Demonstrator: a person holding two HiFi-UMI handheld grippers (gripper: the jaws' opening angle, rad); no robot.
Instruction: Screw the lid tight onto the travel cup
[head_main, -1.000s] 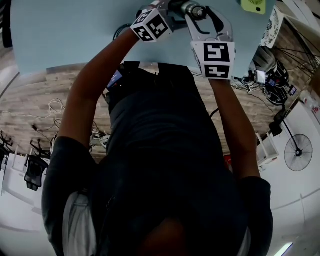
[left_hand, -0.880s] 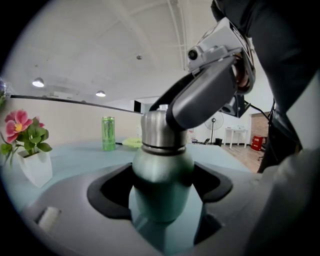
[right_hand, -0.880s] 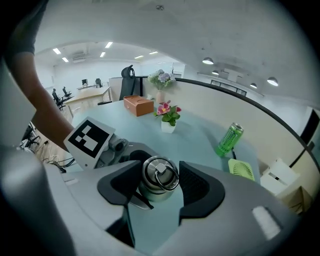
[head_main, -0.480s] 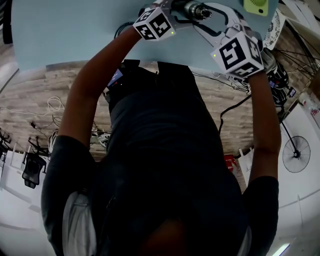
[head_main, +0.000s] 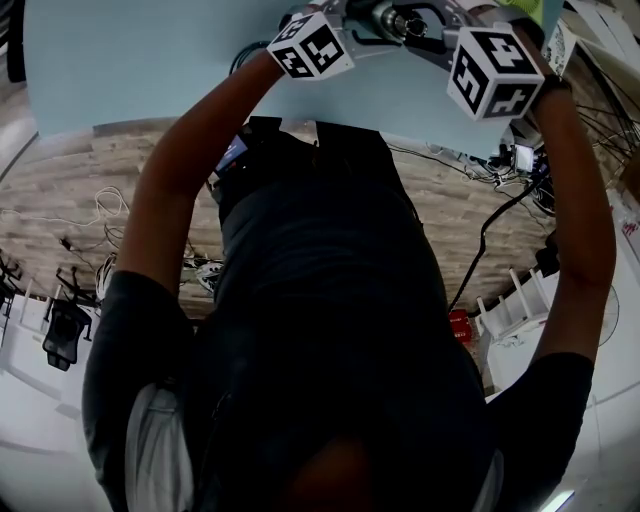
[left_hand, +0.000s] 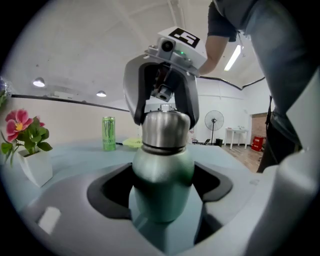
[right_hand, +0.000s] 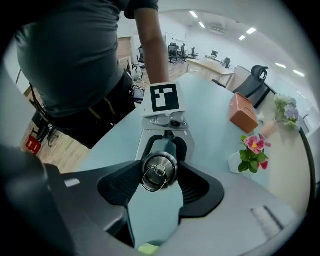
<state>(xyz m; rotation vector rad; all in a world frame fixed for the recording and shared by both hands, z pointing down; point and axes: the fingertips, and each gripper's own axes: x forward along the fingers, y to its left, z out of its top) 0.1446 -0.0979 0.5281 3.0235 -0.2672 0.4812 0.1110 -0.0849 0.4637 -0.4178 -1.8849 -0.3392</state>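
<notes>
The travel cup (left_hand: 161, 175) has a green body and lies between the pads of my left gripper (left_hand: 161, 192), which is shut on it. Its steel lid (left_hand: 165, 127) sits on the neck. My right gripper (right_hand: 160, 186) comes at the cup end-on and is shut on the lid (right_hand: 159, 171), whose ring handle faces that camera. In the head view both grippers meet at the table's far edge, with the left gripper (head_main: 352, 16) and the right gripper (head_main: 422, 24) on either side of the lid (head_main: 392, 20). The cup body is hidden there.
The pale blue table (head_main: 150, 60) carries a green can (left_hand: 108, 133), a white pot of pink flowers (left_hand: 30, 150) and an orange box (right_hand: 243, 111). A floor fan (left_hand: 214, 121) stands beyond. Cables lie on the wooden floor (head_main: 70, 220).
My right gripper has swung round the lid, its marker cube moving from the near side to the right and up. The left gripper has stayed in place.
</notes>
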